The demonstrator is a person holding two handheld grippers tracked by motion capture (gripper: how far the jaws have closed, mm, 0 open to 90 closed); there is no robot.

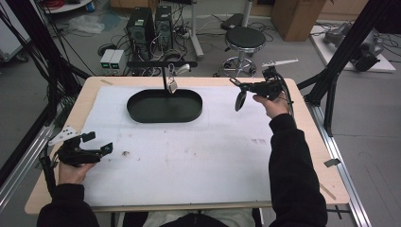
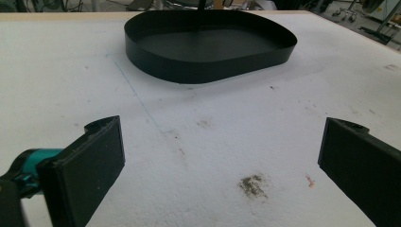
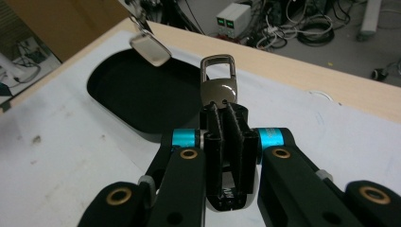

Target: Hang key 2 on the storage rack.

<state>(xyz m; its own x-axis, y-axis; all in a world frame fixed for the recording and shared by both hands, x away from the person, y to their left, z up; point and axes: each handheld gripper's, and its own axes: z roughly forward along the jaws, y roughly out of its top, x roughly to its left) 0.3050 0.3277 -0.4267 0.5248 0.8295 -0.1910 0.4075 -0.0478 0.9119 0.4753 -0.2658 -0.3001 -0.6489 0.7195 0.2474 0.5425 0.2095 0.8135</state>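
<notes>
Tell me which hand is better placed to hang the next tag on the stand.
Right. The right gripper already pinches the metal tag near the stand over the black tray; the left gripper sits open, far off.

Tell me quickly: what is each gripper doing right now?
Left gripper: open, holding nothing.
Right gripper: closed on a metal clasp.

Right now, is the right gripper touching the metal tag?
Touching. The right gripper view shows the right gripper with both black pads pressed shut on the metal tag.
</notes>
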